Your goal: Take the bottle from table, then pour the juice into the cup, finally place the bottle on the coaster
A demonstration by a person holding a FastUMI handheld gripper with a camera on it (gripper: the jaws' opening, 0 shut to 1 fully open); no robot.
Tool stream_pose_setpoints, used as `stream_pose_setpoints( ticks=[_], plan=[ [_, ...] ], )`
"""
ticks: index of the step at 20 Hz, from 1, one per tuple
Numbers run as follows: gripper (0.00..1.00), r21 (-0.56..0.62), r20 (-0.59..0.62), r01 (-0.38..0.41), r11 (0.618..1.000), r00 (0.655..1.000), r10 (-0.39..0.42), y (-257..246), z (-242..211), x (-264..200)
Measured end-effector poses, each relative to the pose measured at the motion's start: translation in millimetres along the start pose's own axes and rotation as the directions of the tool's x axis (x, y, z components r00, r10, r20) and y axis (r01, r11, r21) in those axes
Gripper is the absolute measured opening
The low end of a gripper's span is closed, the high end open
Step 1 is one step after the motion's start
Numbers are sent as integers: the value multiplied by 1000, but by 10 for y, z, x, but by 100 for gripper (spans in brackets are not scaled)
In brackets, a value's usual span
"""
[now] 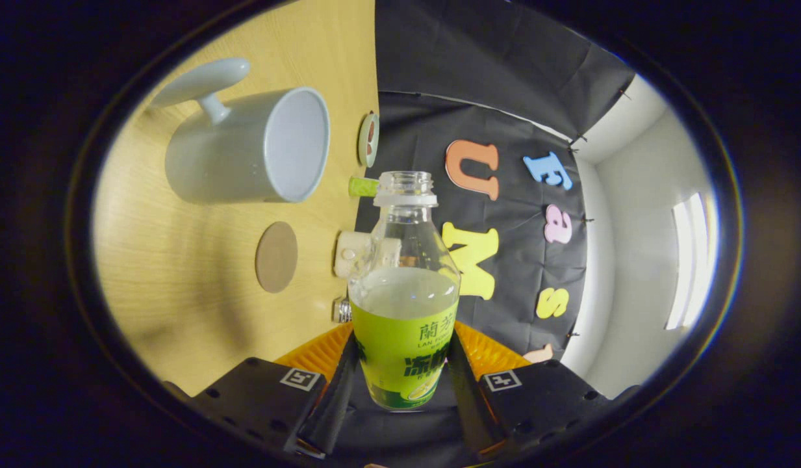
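**Ana:** Gripper view first, starting at the left. What's over there?

**Ben:** The wooden table (179, 286) takes up that side, and the whole scene looks rolled a quarter turn, so the tabletop stands like a wall. On it is a pale grey cup (244, 149) with a long curved handle, its white inside opening toward the bottle's side.

**Ana:** And the coaster?

**Ben:** A round brown coaster (276, 257) lies flat on the table, just beside the cup and apart from it, nothing on it.

**Ana:** Moving toward the middle?

**Ben:** Along the table's far edge there are small things: a round disc-like object (368, 139) seen edge-on, a little green piece (362, 187), a cream-coloured block (352, 254) and something small and silvery (341, 310). I can't tell what any of them are.

**Ana:** Now the bottle.

**Ben:** The bottle (404, 286) sits between the fingers, clear plastic with a green label round its lower half. Its cap is off and the neck is open. The juice (403, 292) fills it to about the top of the label. It is off the table, and its mouth is near the cup's rim without being over it.

**Ana:** How is the gripper (400, 364) set?

**Ben:** Its two fingers are closed in on the labelled body, one pressing each side, so the bottle is clamped.

**Ana:** Farther right?

**Ben:** The booth's black cloth wall (504, 78), then a white wall (640, 260) with a bright strip of light.
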State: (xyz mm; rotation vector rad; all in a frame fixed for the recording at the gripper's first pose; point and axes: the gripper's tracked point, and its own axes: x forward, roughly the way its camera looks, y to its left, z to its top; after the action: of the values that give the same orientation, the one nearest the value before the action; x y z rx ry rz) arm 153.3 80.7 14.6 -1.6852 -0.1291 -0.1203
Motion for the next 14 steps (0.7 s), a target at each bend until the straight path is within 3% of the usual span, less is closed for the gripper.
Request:
stream_pose_setpoints(
  ticks=[14],
  plan=[
    [76, -99, 10, 38, 994, 999, -37, -250, 0, 16]
  ],
)
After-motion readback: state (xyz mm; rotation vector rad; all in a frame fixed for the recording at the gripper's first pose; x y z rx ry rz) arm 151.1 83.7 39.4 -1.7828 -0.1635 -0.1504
